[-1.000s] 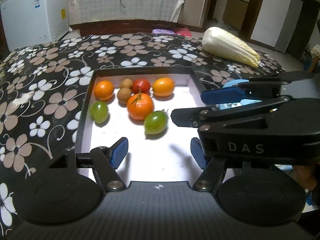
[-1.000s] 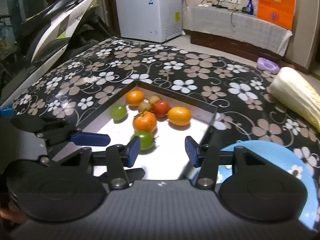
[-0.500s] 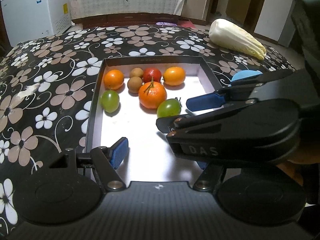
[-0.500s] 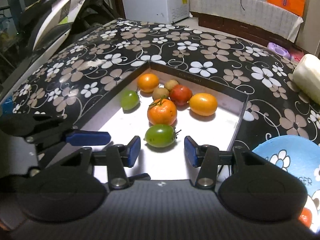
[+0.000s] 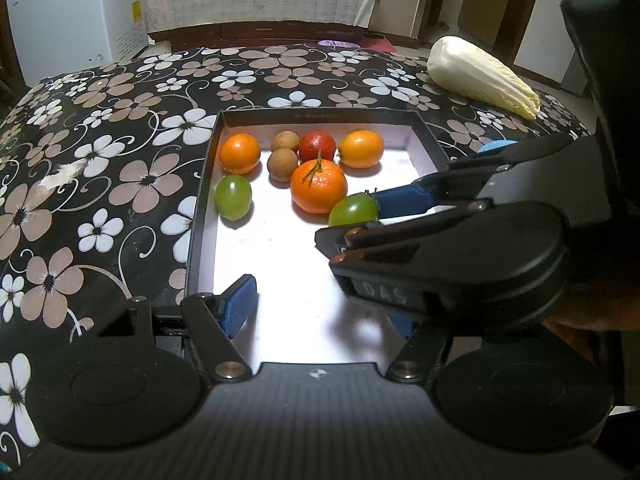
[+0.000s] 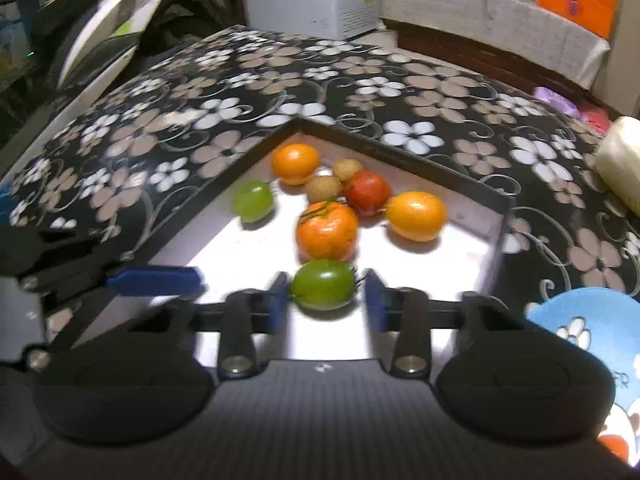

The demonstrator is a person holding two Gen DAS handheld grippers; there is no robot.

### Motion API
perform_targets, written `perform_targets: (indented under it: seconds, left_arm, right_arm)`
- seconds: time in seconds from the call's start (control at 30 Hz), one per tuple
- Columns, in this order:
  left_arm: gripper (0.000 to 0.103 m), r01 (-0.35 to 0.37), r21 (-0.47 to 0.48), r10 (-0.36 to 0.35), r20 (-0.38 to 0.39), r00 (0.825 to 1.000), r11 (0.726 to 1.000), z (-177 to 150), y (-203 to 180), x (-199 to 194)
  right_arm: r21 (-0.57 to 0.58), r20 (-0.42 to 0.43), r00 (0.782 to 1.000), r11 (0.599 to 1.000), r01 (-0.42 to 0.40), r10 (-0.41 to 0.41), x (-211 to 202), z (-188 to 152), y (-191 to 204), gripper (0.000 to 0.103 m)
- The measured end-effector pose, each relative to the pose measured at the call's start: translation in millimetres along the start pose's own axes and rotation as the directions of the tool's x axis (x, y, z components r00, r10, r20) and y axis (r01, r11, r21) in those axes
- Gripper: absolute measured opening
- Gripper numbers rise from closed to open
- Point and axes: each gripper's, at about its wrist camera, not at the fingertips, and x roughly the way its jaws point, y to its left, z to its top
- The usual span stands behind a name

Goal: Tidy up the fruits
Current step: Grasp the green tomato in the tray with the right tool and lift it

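Note:
A black-rimmed white tray (image 5: pixel 204 200) (image 6: pixel 505 216) holds several fruits: oranges, a red fruit, two small brown ones, a big stemmed tangerine (image 5: pixel 318 186) (image 6: pixel 327 230) and two green tomatoes. My right gripper (image 6: pixel 323 299) is open with its blue pads on both sides of the near green tomato (image 6: pixel 322 284) (image 5: pixel 353 209); they look close to it, not clamped. My left gripper (image 5: pixel 320 312) is open and empty above the tray's near end. Its right finger is hidden behind the right gripper's body (image 5: pixel 460 256).
A napa cabbage (image 5: pixel 480 76) lies at the far right of the flowered tablecloth. A blue plate (image 6: pixel 592 328) sits right of the tray, with something orange on it at the frame's edge. The other green tomato (image 5: pixel 233 202) lies by the tray's left wall.
My right gripper has moved forward into the tray until its open fingers straddle the near green tomato. My left gripper has stayed open and hardly moved.

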Motion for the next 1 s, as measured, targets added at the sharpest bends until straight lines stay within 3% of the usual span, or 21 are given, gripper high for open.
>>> perform_targets:
  seconds: [0.23, 0.63, 1.0]
  left_arm:
    - [0.074, 0.003, -0.003, -0.003, 0.005, 1.0, 1.0, 1.3, -2.1, 0.3]
    - [0.074, 0.002, -0.009, -0.001, 0.012, 1.0, 1.0, 19.4, -13.5, 11.3]
    - [0.073, -0.03, -0.051, 0.03, 0.008, 1.0, 0.998, 42.8, -13.9, 34.5]
  right_arm:
    - [0.0, 0.018, 1.0, 1.0, 0.012, -0.012, -5.1, -0.5, -1.0, 0.038]
    - [0.141, 0.136, 0.99, 0.99, 0.015, -0.035, -55.5, -1.2, -36.7, 0.038]
    - [0.154, 0.156, 0.987, 0.988, 0.003, -0.027, -69.3, -6.7, -45.7, 0.038]
